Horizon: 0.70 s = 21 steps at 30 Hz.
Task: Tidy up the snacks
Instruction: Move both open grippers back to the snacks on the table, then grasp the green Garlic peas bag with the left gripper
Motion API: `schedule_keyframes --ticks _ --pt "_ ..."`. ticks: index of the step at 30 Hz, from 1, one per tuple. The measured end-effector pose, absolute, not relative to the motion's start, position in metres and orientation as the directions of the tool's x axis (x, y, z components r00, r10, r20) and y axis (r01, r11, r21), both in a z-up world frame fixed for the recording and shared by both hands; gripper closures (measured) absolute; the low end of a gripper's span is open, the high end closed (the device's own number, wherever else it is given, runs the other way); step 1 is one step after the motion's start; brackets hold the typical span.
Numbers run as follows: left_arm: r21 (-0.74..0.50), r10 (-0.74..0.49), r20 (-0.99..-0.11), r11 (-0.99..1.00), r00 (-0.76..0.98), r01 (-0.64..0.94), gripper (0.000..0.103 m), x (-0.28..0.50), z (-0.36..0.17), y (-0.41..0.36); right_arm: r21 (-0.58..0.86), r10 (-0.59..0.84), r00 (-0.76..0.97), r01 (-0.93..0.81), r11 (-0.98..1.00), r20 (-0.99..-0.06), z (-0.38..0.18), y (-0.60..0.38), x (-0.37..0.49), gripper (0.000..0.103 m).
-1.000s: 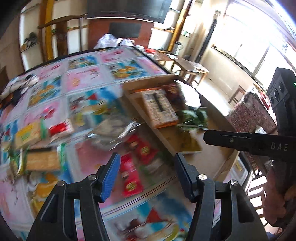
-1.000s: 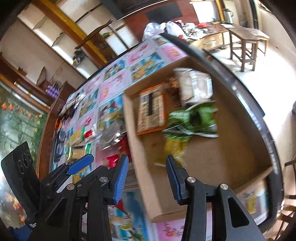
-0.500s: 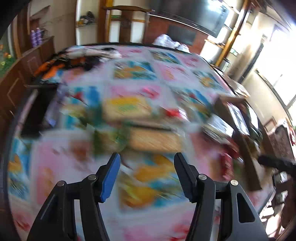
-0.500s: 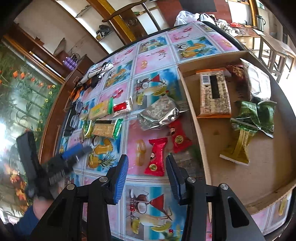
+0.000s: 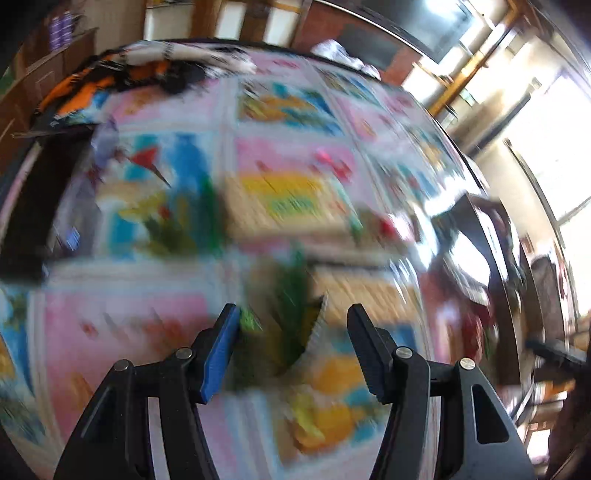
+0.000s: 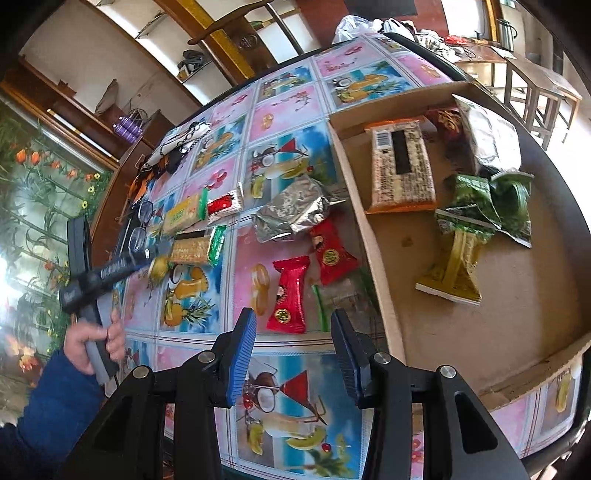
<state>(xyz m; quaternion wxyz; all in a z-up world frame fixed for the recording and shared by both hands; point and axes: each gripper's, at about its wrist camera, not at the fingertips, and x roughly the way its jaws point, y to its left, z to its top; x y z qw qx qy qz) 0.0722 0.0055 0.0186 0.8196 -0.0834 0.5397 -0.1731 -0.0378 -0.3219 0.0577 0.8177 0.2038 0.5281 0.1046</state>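
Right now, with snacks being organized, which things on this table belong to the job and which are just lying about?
Belongs to the job:
- shallow cardboard box
- two red snack packets
- crinkled silver foil bag
- green-ended cracker bar
- yellow biscuit pack

Just lying about:
- dark-framed eyeglasses
- black, white and orange cloth
- white plastic bags

Left wrist view heavily motion-blurred: snack packs on the worktop [image 5: 122,325] are colour smears, the green-ended wrapper [image 5: 291,295] between the fingers [image 5: 221,350] has no readable print, and contact cannot be told. Dark cardboard tray [image 5: 476,221] at right is smeared, contents unreadable. Right wrist view: tray [image 6: 461,332] corner cut by the frame edge; a green-edged pack [image 6: 343,291] lies half under the tray wall, type unclear. Small print on the red packets [image 6: 288,295] too small. Left gripper [image 6: 147,258] fingertips blurred against the biscuit pack [image 6: 197,247].
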Motion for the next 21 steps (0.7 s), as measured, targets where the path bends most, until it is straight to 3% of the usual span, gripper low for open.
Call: schedule_keyframes --ticks 4,8,11,21 --pt "-0.339 -0.418 -0.843 0.902 0.34 0.267 0.043 0.033 0.026 -0.009 0.446 0.385 0.429 0.046 0.894 -0.817 0.061 -0.326 -0.04 0.058" --pt "-0.221 -0.335 -0.85 0.928 0.406 0.301 0.036 0.02 0.033 -0.012 0.449 0.386 0.436 0.047 0.892 -0.813 0.062 -0.33 -0.04 0.056" --pt "-0.177 -0.286 -0.868 0.942 0.406 0.284 0.036 0.027 0.028 -0.012 0.456 0.392 0.432 0.051 0.888 -0.812 0.061 -0.33 -0.039 0.056" --pt "-0.204 -0.367 -0.876 0.87 0.314 0.448 0.035 0.007 0.024 -0.036 0.451 0.399 0.42 0.029 0.892 -0.815 0.059 -0.318 -0.04 0.056"
